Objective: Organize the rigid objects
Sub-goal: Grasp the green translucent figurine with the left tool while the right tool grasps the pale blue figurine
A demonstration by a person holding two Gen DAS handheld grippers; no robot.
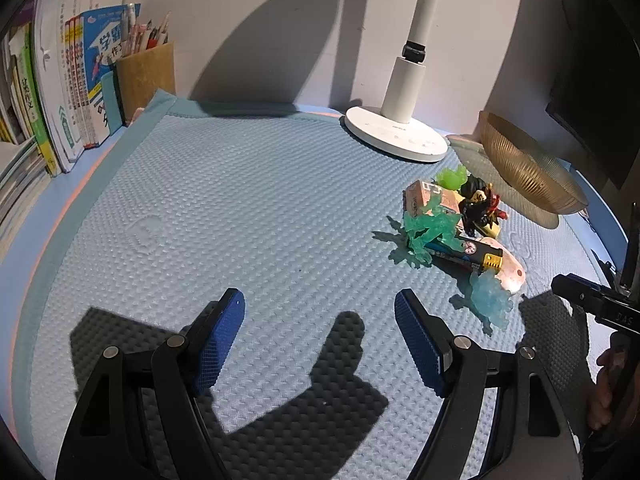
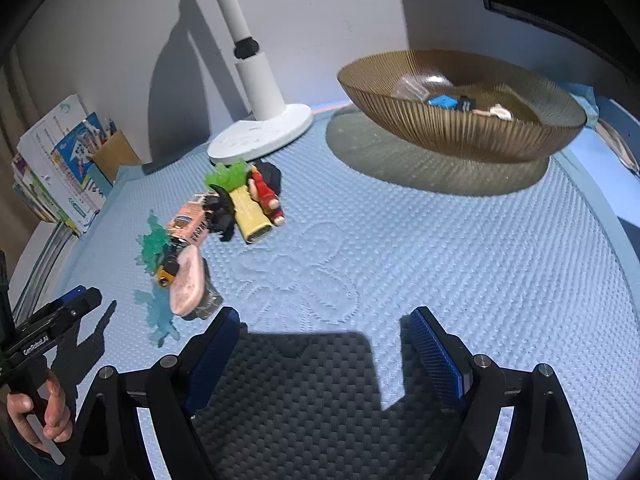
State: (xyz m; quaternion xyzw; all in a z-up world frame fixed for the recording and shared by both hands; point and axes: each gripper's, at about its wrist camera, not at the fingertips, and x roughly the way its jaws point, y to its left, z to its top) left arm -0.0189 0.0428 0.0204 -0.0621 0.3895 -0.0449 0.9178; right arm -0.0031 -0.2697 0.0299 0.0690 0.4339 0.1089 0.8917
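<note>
**Two open tools above a quilted blue mat, with a heap of small toys beside a ribbed bowl**

A table covered by a pale blue quilted mat (image 1: 224,200) is seen from two wrist cameras. In the left wrist view, the left tool (image 1: 320,320) is held above bare mat at 6 o'clock, its blue-padded fingers (image 1: 218,340) spread wide with nothing between them. In the right wrist view, the right tool (image 2: 324,340) is likewise held over bare mat at 6 o'clock, its jaws wide apart and empty.

The objects to be organized are gathered in a small heap. In the left view the heap is seen at 3 o'clock; in the right view it is seen at 10 o'clock. Within it, a translucent green figure (image 1: 428,228) is pressed against a pink carton (image 1: 430,196), a dark toy figure (image 1: 478,204) is set just behind, a black cylinder with a gold end (image 1: 476,256) lies across a pink oval object (image 2: 186,280), and a pale blue translucent figure (image 1: 490,300) lies nearest the tools. A yellow block (image 2: 250,214) and a red figure (image 2: 266,196) are visible in the right view only.

A ribbed amber bowl (image 2: 460,136) is placed at 1 o'clock in the right view, well apart from the heap, with a few small items inside. A white lamp base (image 1: 394,136) stands between heap and wall. Books (image 1: 60,92) and a pencil holder (image 1: 146,76) are lined up at 10 o'clock in the left view. A hand (image 2: 40,416) gripping the left tool's handle is seen at 8 o'clock in the right view.
</note>
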